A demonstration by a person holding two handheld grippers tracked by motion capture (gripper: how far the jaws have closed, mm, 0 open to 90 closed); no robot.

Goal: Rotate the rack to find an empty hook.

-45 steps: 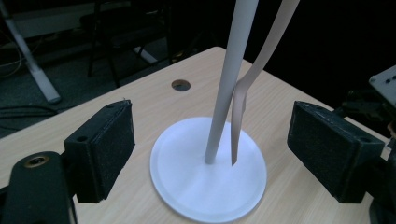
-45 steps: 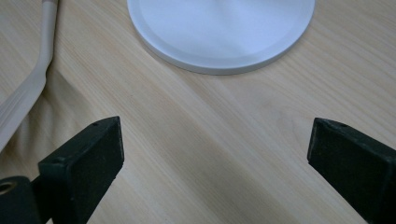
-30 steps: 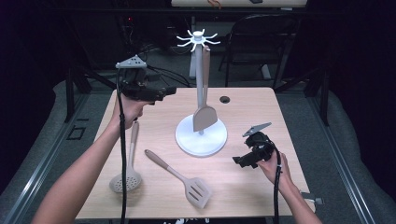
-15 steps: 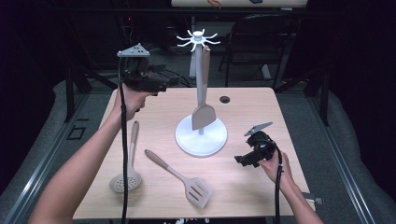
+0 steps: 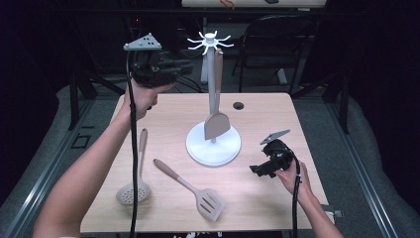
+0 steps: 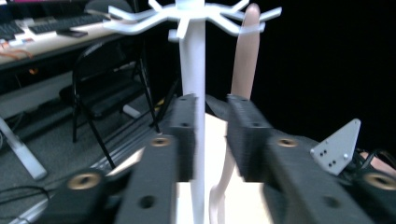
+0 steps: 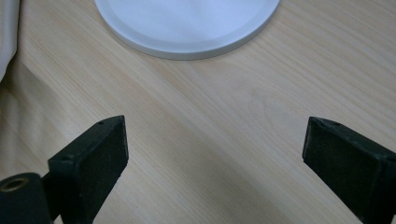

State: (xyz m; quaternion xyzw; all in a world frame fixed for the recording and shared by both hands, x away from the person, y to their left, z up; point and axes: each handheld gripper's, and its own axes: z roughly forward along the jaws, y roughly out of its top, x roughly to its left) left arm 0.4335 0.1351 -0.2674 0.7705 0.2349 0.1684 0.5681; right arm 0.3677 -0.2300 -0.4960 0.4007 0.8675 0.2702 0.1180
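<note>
Left gripper (image 5: 166,74) raised clear of hung spatula (image 5: 216,106) on white rack (image 5: 213,144) mid-surface, jaws just narrowed on nothing; right gripper (image 5: 257,168) agape near right edge; slotted turner (image 5: 190,186) likely next.

The white rack (image 6: 193,70) is seen just beyond the left gripper (image 6: 210,135), whose fingers (image 6: 184,135) have just been closing with nothing gripped. A beige-handled spatula (image 6: 245,56) is hung from one arm of the rack.
</note>
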